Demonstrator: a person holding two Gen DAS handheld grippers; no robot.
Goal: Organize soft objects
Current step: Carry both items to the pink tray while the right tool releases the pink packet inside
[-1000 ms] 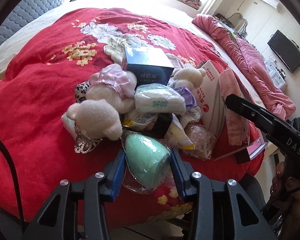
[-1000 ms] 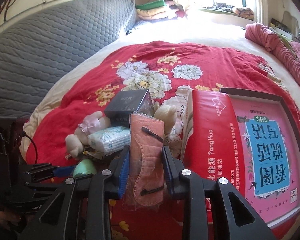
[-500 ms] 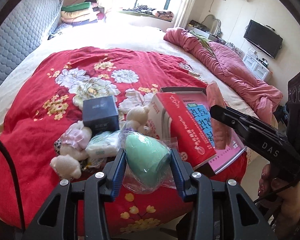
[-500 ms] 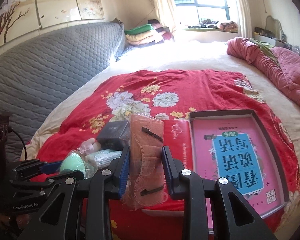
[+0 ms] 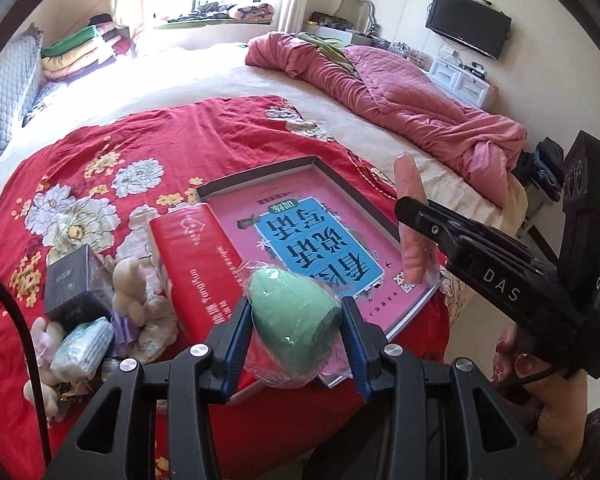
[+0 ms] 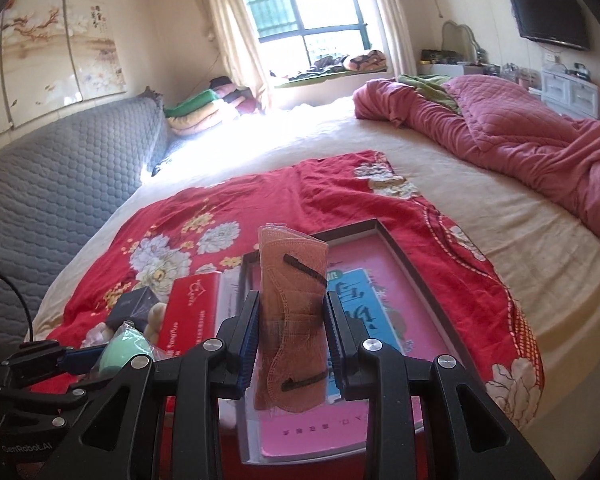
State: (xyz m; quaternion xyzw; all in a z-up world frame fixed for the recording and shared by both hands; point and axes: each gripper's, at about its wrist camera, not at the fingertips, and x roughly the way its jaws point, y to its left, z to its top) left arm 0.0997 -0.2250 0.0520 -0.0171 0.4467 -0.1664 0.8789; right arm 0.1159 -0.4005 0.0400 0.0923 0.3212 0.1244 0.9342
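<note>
Jaws of the left gripper (image 5: pixel 296 320) clamp the bagged green sponge (image 5: pixel 294 316) at lower centre; the right gripper (image 6: pixel 292 336) clamps a folded mask (image 6: pixel 292 312) — lower both gently into the open box (image 5: pixel 356 196) beyond, releasing only once settled.

Bed (image 6: pixel 480 208) bears a red floral blanket (image 5: pixel 112 152) and a rumpled pink quilt (image 5: pixel 412 108)

Sunlit window (image 6: pixel 300 8), grey headboard (image 6: pixel 60 168), wall television (image 5: pixel 468 24)
</note>
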